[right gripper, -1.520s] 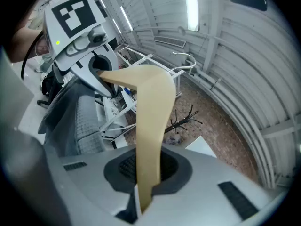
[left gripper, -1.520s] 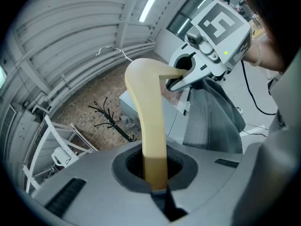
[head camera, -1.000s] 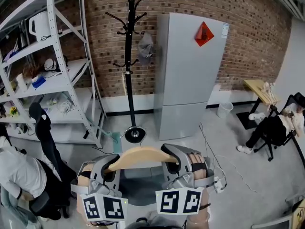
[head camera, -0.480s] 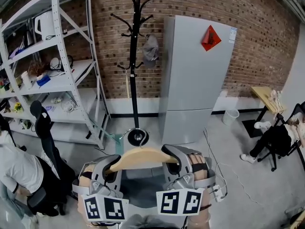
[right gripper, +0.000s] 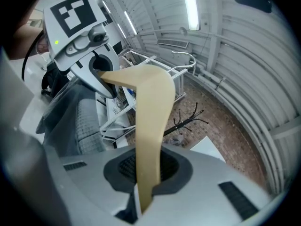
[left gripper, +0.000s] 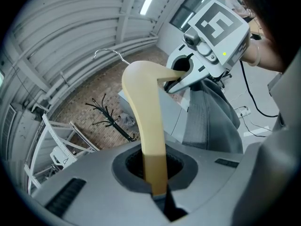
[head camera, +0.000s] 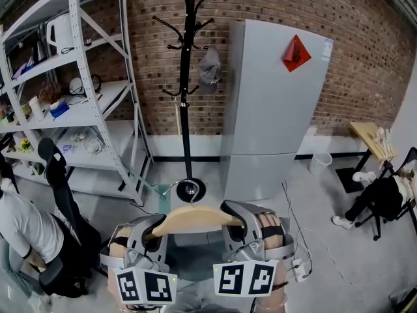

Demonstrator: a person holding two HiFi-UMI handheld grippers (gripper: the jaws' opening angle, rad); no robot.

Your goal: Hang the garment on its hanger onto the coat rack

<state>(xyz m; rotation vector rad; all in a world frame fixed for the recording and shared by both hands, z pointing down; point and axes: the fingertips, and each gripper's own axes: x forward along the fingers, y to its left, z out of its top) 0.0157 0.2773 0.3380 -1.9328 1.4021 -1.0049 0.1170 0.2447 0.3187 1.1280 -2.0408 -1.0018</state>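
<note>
**Progress:** roughly midway. Hanger (head camera: 195,218) lifted and carried level between both tongs, well apart from the coat rack (head camera: 189,77). Garment (left gripper: 209,119) already on it, draped below. Left to do, by judgement: approach the rack, raise to prong height, seat the wire hook (left gripper: 109,54) over a free prong, release.

**Left gripper** (left gripper: 157,185): clamped tight on the end of one hanger arm, nothing else in the jaws.

**Right gripper** (right gripper: 143,185): likewise closed hard on the opposite arm end.

**Hanger:** pale wood, smooth, broad curved shoulders, thin bent metal hook on top.

**Garment:** grey cloth, ribbed or knitted look, soft hanging folds. Cut not discernible.

**Coat rack:** black metal, slim pole, tiers of upturned curved prongs, round base on the floor. Set against the brick wall (head camera: 365,57), between white shelving (head camera: 85,109) and a grey fridge (head camera: 273,109). Grey cap (head camera: 210,67) on one prong, fridge side.

**Tongs:** grey moulded shells, dark ridged jaw recesses, marker cubes at the rear.
</note>
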